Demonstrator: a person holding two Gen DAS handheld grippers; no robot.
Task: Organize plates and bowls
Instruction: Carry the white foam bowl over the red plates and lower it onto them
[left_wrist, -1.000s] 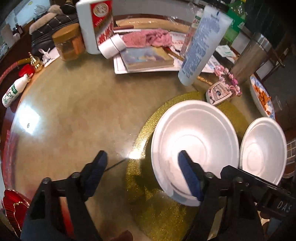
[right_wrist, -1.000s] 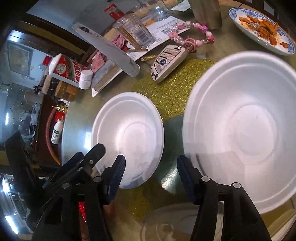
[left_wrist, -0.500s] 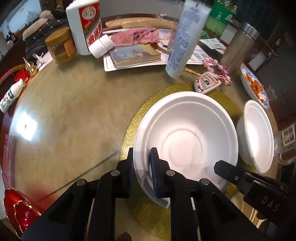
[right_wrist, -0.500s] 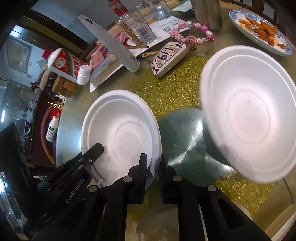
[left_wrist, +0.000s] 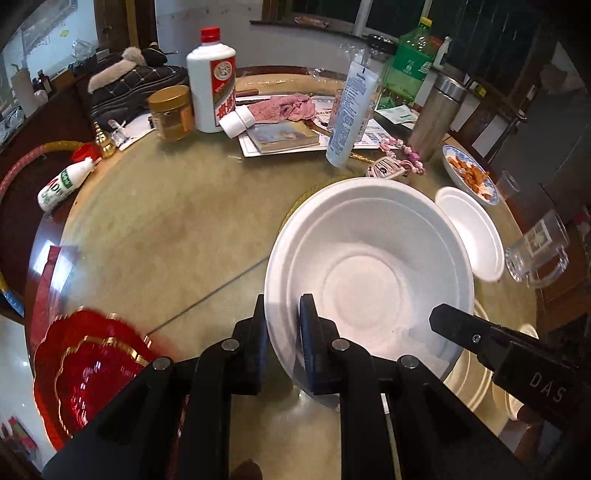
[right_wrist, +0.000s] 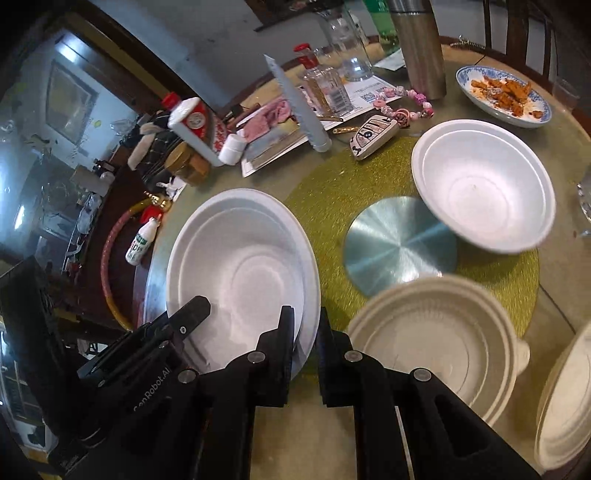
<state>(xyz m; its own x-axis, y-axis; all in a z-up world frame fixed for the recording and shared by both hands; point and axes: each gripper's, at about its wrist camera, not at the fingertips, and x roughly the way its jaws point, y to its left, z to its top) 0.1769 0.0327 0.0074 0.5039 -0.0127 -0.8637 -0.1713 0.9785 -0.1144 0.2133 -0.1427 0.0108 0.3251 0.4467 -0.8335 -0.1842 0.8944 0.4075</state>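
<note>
Gripping white foam bowl (left_wrist: 369, 266), seemingly lifted since, both grippers

matt foam bowl (left_wrist: 369, 273), brushed metal disc (right_wrist: 399, 245)

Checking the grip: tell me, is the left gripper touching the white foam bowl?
Touching: left wrist view shows the left gripper shut on the white foam bowl rim.

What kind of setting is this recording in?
Most likely a home dining room: a round glass-topped table crowded with a liquor bottle, a plate of leftover food and disposable foam bowls.
</note>
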